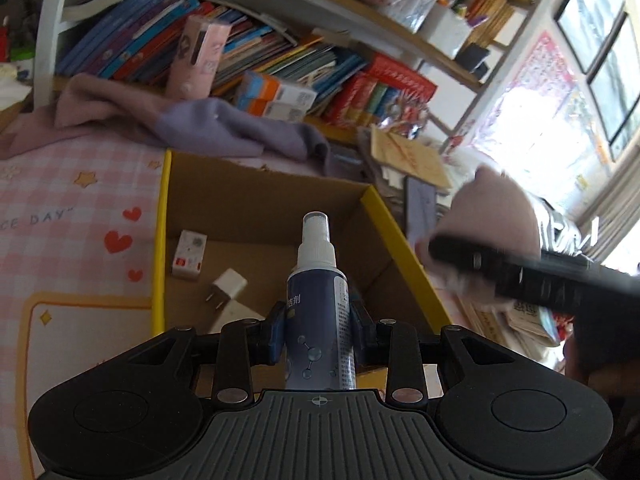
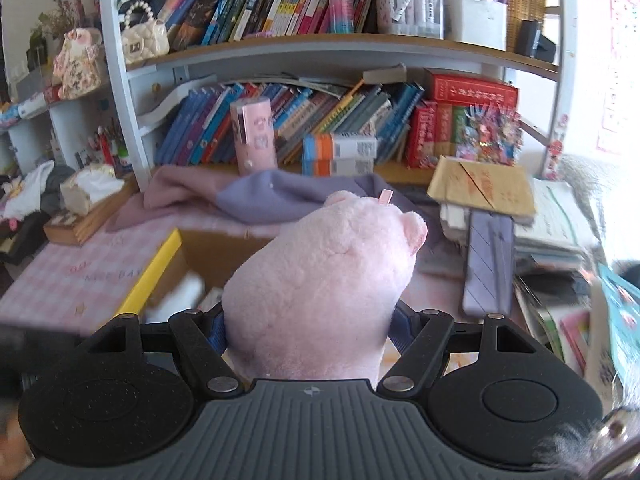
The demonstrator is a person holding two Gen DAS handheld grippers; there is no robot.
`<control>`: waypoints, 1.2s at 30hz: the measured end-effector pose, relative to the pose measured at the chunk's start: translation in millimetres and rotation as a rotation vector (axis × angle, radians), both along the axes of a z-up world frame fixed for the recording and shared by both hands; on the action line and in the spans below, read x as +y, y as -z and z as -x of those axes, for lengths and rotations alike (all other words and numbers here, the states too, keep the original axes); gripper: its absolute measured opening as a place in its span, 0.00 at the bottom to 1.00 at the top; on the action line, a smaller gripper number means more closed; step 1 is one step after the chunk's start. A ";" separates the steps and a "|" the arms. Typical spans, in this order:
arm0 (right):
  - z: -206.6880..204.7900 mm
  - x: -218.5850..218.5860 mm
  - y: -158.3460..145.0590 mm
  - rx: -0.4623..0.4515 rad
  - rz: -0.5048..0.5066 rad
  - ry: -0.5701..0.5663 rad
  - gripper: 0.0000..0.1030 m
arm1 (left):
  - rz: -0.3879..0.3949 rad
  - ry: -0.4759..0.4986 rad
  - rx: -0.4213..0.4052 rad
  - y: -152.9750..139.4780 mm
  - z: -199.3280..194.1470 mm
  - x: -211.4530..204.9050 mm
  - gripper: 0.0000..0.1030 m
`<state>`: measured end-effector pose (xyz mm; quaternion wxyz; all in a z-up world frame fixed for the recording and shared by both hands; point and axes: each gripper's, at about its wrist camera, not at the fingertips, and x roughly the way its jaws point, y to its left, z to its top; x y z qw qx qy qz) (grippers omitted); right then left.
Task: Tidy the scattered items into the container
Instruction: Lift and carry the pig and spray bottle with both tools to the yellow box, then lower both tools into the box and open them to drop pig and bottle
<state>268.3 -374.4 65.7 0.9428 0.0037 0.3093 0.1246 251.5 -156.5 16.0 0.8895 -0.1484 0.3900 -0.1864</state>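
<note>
The left gripper clamps a blue spray bottle above the open cardboard box. The right gripper grips a pink plush toy beside that box, over the pink-checked bench.

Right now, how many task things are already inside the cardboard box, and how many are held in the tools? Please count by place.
Inside the cardboard box: 2 (small white carton, white plug charger)
Held in tools: 2 (spray bottle, pink plush toy)
Total: 4
</note>
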 end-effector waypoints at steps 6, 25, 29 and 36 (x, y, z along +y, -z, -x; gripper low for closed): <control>-67.2 9.3 8.0 0.171 -0.241 -0.133 0.70 | -0.087 -0.040 0.034 5.4 -16.8 -24.6 0.30; -169.3 45.3 101.7 0.635 -0.414 -0.114 0.75 | -0.234 -0.057 0.174 38.8 -49.2 -56.1 0.30; -168.7 43.5 100.9 0.639 -0.396 -0.121 0.79 | -0.261 -0.071 0.135 33.3 -43.0 -59.5 0.35; -158.1 36.7 81.7 0.567 -0.390 -0.125 0.86 | -0.288 -0.098 0.042 19.0 -27.2 -57.9 0.58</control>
